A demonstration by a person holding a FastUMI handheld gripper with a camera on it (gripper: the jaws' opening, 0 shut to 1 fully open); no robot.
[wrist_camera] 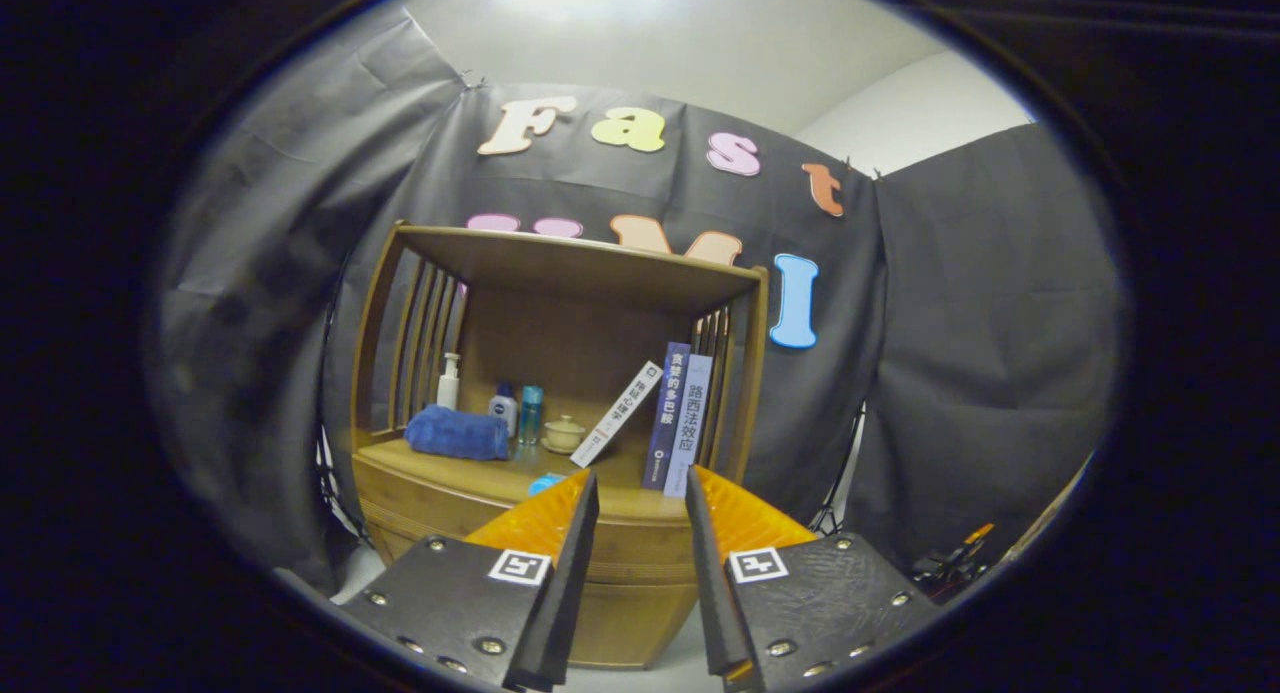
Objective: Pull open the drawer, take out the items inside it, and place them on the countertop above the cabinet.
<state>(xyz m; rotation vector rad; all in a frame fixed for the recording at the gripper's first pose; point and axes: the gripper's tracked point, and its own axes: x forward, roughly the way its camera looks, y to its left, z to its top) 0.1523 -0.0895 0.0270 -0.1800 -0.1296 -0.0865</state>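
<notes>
A wooden cabinet (560,373) with slatted sides and a roofed open shelf stands ahead against the black cloth wall. Its countertop (480,473) is just beyond my fingertips. The drawer front (640,558) below the countertop sits flush and closed, seen between my fingers. My gripper (642,493) is open, fingers apart with nothing between them, a short way in front of the cabinet. A small blue thing (545,484) lies on the countertop just past the left fingertip, partly hidden by it.
On the countertop sit a folded blue towel (458,434), a white pump bottle (449,381), a small blue-capped bottle (504,407), a teal tube (530,414), a lidded cream cup (564,433) and three books (672,428), one leaning. Tripod legs and cables (950,558) stand right of the cabinet.
</notes>
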